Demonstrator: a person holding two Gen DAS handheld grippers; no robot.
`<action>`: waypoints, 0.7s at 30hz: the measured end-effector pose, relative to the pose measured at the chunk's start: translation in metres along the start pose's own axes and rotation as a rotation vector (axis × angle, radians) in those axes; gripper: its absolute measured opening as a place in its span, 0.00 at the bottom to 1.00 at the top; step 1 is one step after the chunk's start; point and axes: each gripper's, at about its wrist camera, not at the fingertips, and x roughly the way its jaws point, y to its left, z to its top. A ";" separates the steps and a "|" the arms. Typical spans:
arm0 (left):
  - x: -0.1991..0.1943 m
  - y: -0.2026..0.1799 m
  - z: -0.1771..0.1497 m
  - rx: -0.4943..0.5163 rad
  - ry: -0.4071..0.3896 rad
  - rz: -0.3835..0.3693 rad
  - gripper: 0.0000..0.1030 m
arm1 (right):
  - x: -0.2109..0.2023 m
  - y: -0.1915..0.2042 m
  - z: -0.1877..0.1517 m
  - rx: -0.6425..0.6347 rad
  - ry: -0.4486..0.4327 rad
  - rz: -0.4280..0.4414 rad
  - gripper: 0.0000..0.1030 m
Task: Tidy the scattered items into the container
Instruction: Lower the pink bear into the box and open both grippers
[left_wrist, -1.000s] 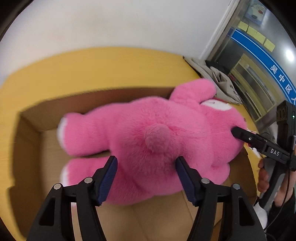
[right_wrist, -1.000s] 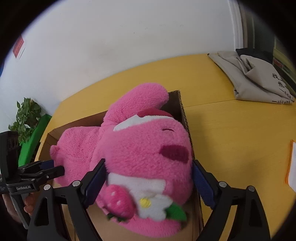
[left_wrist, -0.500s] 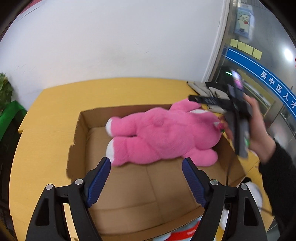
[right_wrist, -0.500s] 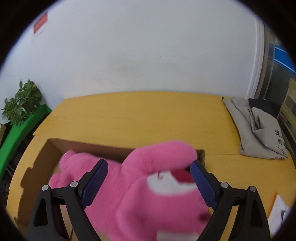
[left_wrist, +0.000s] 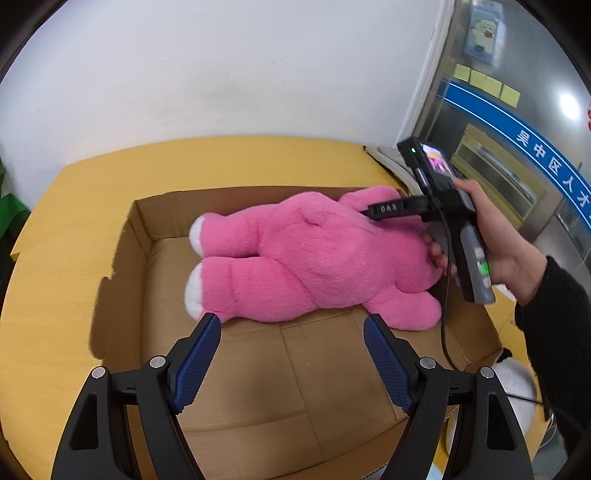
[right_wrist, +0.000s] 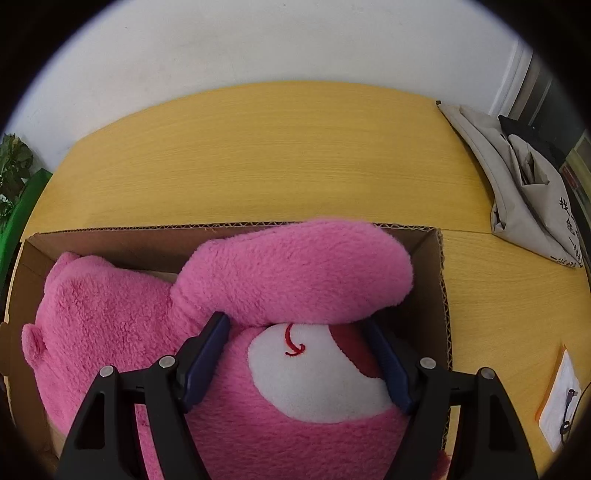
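Already the pink plush bear (left_wrist: 314, 258) lies inside the cardboard box (left_wrist: 125, 266). Left gripper (left_wrist: 291, 354) hangs released and empty; right gripper (right_wrist: 299, 354), jaws just narrowing, straddles its head. A white toy (left_wrist: 517, 391) outside remains.

Both grippers are black plastic frames with silver screws at the joints and dark blue, cross-hatched pads lining the jaws. The right gripper (left_wrist: 373, 214), seen from the left wrist view, carries white "DAS" lettering on one finger, a small lit screen, green indicator lights, a grey handle and a thin black cable. The person's right hand (left_wrist: 495, 243) emerges from a black knitted sleeve (left_wrist: 554, 317).
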 end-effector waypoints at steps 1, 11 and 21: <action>0.003 0.001 0.000 -0.009 0.010 -0.003 0.81 | 0.001 0.000 0.001 0.000 0.004 0.002 0.74; -0.056 -0.018 -0.009 0.032 -0.091 0.014 0.81 | -0.140 -0.006 -0.026 -0.089 -0.249 0.110 0.76; -0.178 -0.052 -0.111 0.038 -0.198 0.103 1.00 | -0.306 -0.028 -0.226 -0.126 -0.494 0.130 0.82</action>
